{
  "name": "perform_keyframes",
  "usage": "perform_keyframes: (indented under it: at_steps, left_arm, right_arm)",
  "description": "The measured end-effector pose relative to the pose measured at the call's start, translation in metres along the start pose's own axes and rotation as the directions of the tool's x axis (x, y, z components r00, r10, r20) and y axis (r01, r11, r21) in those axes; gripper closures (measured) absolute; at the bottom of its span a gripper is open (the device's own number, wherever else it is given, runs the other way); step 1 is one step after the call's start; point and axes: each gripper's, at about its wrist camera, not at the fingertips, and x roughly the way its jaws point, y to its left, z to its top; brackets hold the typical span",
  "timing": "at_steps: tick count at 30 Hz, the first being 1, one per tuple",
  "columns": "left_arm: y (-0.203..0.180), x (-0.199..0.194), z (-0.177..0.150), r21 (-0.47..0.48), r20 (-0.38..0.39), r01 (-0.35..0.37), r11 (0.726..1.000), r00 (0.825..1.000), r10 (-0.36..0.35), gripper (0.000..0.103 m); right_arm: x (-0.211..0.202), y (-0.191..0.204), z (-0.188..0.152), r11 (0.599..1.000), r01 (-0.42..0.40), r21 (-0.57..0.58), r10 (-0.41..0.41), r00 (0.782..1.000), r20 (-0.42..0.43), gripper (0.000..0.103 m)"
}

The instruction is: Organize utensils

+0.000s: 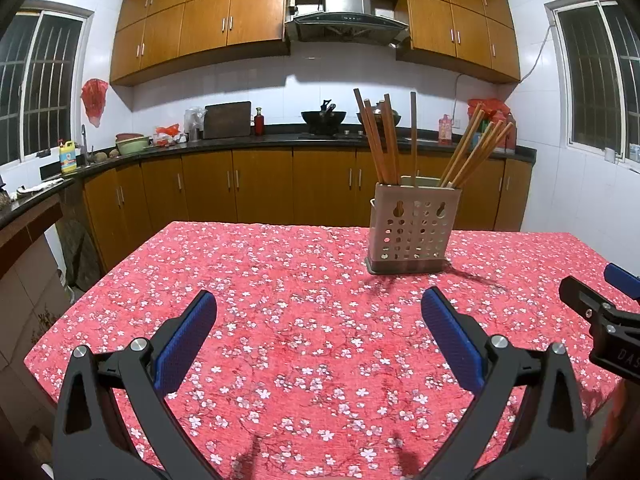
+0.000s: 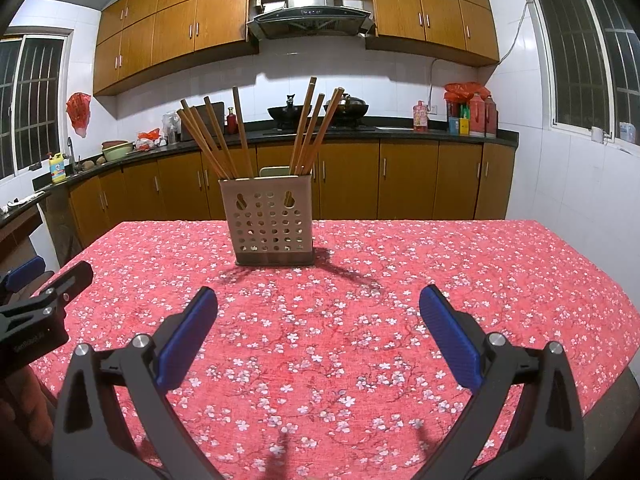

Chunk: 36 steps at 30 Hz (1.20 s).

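Both sets of blue fingers stand wide apart and empty, the left gripper (image 1: pixel 319 304) and right gripper (image 2: pixel 319 302) hovering over the near surface (image 2: pixel 440 264). Farther off, the perforated holder (image 2: pixel 268 220) stands upright with wooden chopsticks (image 2: pixel 224 140) fanned out. They look light, stiff and slippery; pinching mid-shaft seems best. Nothing stands between.

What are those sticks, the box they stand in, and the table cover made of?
The chopsticks look like wood or bamboo: matte, orange-brown, straight. The holder seems to be brushed metal, though pale plastic is possible; it is grey, dull in sheen and punched with holes. The tablecloth looks like woven fabric, red with printed blossoms and a rough texture.
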Motion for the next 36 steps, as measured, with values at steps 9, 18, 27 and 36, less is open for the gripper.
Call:
perform_keyframes:
  at_steps: [9,18,27,36]
  left_arm:
    - [-0.0007,0.0009,-0.0011,-0.001,-0.002,0.002,1.000,1.000,-0.002,0.002]
    - [-0.0014,0.0008,-0.0012,-0.001,-0.003,0.002,1.000,1.000,-0.002,0.002]
    - [-0.0014,0.0018,-0.0014,-0.001,-0.003,0.003,1.000,1.000,-0.003,0.002]
    - [-0.0019,0.0020,-0.0020,-0.001,-0.005,0.005,1.000,1.000,-0.005,0.002]
  right_arm:
    - [-0.0002,-0.0001,-0.0010,1.000,-0.002,0.001,0.002,1.000,-0.002,0.004]
    - [0.0002,0.0003,-0.0012,1.000,-0.001,0.003,0.001,1.000,-0.003,0.004]
    - [0.0007,0.0012,-0.0039,1.000,-0.003,0.006,0.003,1.000,-0.006,0.004]
    - [0.0016,0.0007,-0.0032,1.000,-0.003,0.007,0.003,1.000,-0.008,0.004]
